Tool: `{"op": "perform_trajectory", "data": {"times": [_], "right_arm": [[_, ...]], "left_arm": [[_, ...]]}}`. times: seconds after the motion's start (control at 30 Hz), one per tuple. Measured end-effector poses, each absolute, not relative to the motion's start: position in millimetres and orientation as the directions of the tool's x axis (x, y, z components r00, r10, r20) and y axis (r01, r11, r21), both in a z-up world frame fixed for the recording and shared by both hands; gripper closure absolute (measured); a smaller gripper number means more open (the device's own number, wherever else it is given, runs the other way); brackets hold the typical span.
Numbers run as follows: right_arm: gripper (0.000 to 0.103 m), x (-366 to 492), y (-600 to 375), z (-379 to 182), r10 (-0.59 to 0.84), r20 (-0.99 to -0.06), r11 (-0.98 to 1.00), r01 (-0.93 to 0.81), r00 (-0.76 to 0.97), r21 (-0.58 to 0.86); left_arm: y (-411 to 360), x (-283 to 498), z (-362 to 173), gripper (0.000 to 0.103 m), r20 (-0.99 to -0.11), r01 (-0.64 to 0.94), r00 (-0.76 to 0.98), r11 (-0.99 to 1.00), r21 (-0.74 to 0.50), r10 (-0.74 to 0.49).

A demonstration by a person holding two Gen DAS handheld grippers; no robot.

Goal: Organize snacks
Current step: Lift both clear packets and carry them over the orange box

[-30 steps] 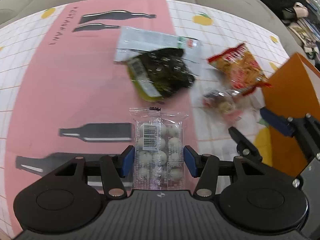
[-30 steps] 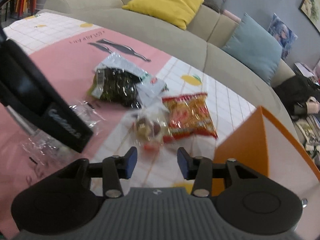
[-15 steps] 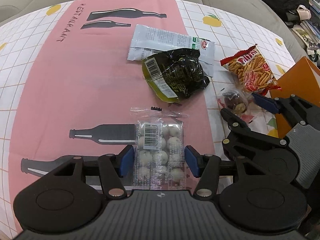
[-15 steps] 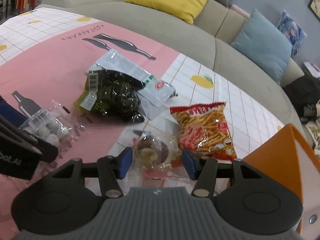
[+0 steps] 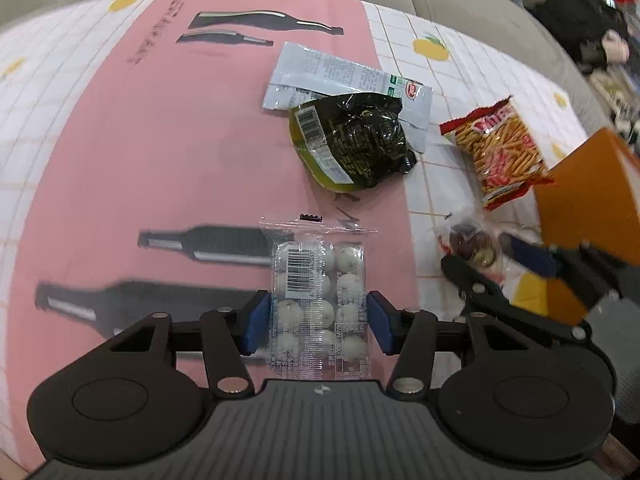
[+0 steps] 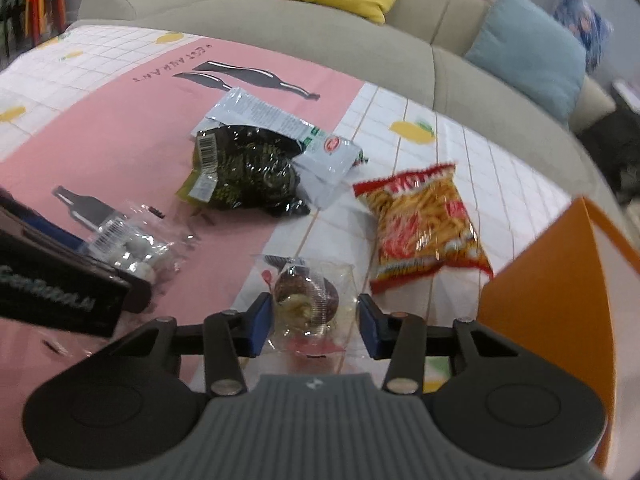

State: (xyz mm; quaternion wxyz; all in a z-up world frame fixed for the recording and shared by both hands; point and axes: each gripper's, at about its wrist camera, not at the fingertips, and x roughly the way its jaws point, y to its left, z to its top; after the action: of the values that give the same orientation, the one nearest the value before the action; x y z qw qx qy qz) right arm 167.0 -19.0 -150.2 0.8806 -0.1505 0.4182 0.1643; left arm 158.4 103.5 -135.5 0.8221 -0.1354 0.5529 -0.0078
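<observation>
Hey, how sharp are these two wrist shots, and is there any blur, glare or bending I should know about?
Left wrist view: fisheye bows the tablecloth edges; the clear pack of white candies is sharp, the right gripper and orange box are smeared. Right wrist view: soft all over, the red fries bag most blurred; glare glints on the dark green pouch.

Even, soft indoor light; fisheye-bent edges, motion blur at the right.

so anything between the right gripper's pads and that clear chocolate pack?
Nothing visible. The right gripper, jaws just closing, straddles the clear chocolate pack on the tablecloth. Its pads flank the wrapper's edges; contact unclear. The red fries bag and the orange box lie apart, to the side.
</observation>
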Motion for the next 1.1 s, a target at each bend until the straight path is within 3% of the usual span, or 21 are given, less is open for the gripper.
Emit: {"op": "perform_trajectory", "data": {"times": [0.17,0.5,0.73,1.1], "right_arm": [[0.059,146,-34,-125,0.201,-0.787,0.927,-0.373,0.583,-0.039],[0.059,97,-68,-62,0.218,-0.718,0.942,-0.336,0.661,-0.024],[0.059,75,-112,-25,0.198,-0.680,0.955,-0.295,0.705,-0.027],[0.058,62,-203,0,0.132,-0.678,0.977,-0.211,0.723,-0.034]], "left_arm": [[109,138,-125,0.045,-0.882,-0.173,0.414,0.932,-0.320,-0.226],[97,113,-62,0.045,-0.813,-0.116,0.512,0.915,-0.386,-0.278],[58,107,-14,0.045,-0.761,0.007,0.552,0.914,-0.406,-0.342],[-44,124,17,0.045,-0.772,0.222,0.474,0.906,-0.361,-0.424]]}}
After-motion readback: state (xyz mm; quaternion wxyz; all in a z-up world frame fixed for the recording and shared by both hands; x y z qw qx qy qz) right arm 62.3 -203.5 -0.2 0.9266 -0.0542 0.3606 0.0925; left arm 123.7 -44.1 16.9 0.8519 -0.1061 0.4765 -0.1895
